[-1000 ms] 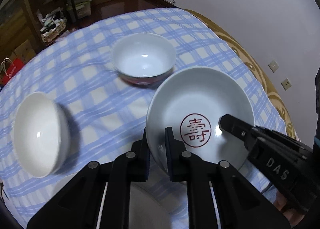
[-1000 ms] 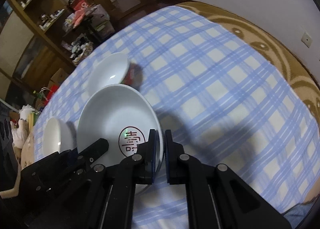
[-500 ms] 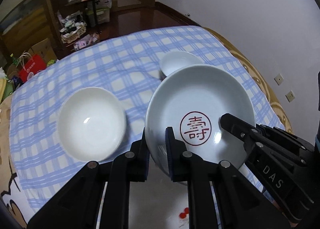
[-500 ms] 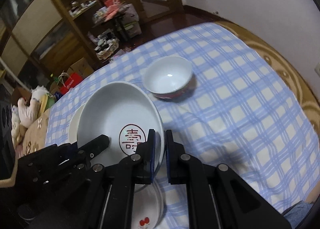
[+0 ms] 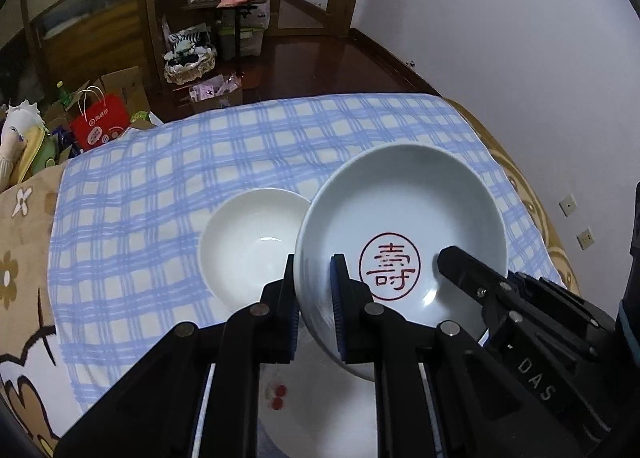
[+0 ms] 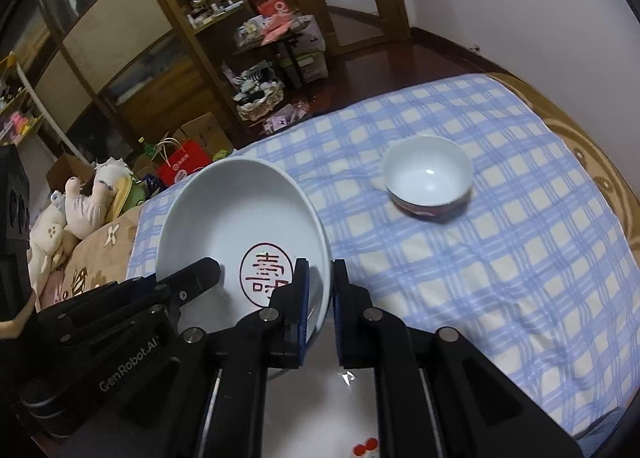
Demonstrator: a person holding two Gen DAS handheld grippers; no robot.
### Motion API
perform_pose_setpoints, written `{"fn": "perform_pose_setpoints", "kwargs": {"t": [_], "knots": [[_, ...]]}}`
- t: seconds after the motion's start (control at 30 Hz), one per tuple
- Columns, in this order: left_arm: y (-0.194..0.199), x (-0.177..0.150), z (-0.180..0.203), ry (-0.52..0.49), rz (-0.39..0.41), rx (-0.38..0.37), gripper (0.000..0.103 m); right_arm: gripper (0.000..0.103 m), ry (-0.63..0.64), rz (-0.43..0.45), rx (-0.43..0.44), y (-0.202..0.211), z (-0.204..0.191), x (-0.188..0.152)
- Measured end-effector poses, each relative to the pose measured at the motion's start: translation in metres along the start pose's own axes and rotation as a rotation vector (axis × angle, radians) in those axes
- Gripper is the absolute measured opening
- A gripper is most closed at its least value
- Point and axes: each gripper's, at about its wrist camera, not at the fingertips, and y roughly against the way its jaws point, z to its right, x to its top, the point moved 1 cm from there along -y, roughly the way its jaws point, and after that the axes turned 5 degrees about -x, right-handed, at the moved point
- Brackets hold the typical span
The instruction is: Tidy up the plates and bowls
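A deep white dish with a red seal mark (image 5: 404, 201) hangs tilted above the table, held from both sides. My left gripper (image 5: 314, 260) is shut on its left rim, and my right gripper (image 6: 320, 264) is shut on its right rim (image 6: 326, 258). A plain white bowl (image 5: 248, 246) sits on the cloth just left of the dish. Under the dish lies a white plate with red cherries (image 5: 308, 414), partly hidden by my fingers. In the right wrist view a small bowl with a dark red outside (image 6: 428, 177) stands apart at the far right.
A blue checked cloth (image 6: 500, 278) covers the round table, whose brown patterned edge (image 6: 600, 177) runs along the right near a white wall. Plush toys (image 6: 84, 201) lie at the left edge. Beyond the table are a red bag (image 5: 100, 125), boxes and wooden shelves.
Both grippers have carried the seal dish up and across the table. The plain white bowl now sits close beside it, the cherry plate has come into view beneath, and the red-sided bowl is left behind.
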Motion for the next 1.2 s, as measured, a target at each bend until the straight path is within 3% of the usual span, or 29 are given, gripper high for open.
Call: {"fn": "perform_pose_setpoints", "kwargs": {"t": [0.27, 0.47, 0.73, 1.2], "knots": [[0.003, 0.002, -0.029, 0.010, -0.010, -0.028, 0.014, 0.010, 0.036, 0.016, 0.001, -0.010, -0.029, 0.017], [-0.007, 0.001, -0.045, -0.006, -0.011, 0.005, 0.014, 0.010, 0.070, -0.001, 0.011, -0.029, -0.045, 0.019], [-0.035, -0.005, -0.056, -0.029, -0.034, 0.009, 0.015, 0.010, 0.082, -0.051, 0.002, -0.062, -0.046, 0.012], [-0.068, -0.023, -0.076, 0.040, -0.058, -0.015, 0.014, 0.010, 0.082, -0.079, 0.040, -0.094, -0.039, -0.002]]}}
